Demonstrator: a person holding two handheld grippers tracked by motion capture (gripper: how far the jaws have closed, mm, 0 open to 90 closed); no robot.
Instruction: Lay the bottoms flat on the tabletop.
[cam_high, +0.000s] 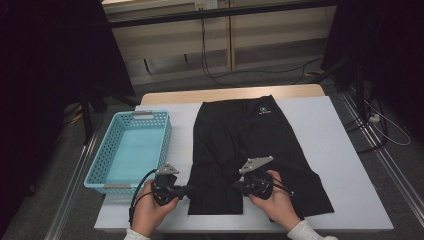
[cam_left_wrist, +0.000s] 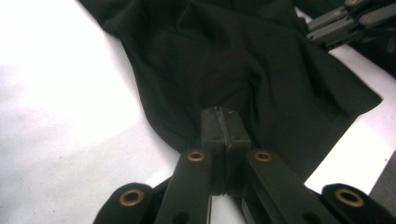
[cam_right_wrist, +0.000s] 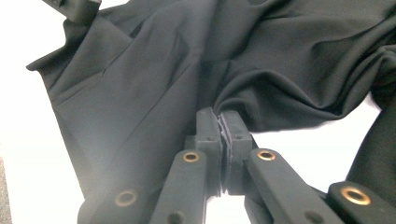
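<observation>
White table (cam_high: 345, 150) carries flat black fabric shorts (cam_high: 245, 140), light blue perforated plastic basket (cam_high: 131, 150) at nine o'clock; left tongs (cam_high: 186, 190) and right tongs (cam_high: 238, 186) clamp the near leg's hem (both fully closed); lift evenly, keeping cloth taut

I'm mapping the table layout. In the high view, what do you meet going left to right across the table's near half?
Basket → left gripper → shorts → right gripper on the shorts' near part → bare table.
</observation>
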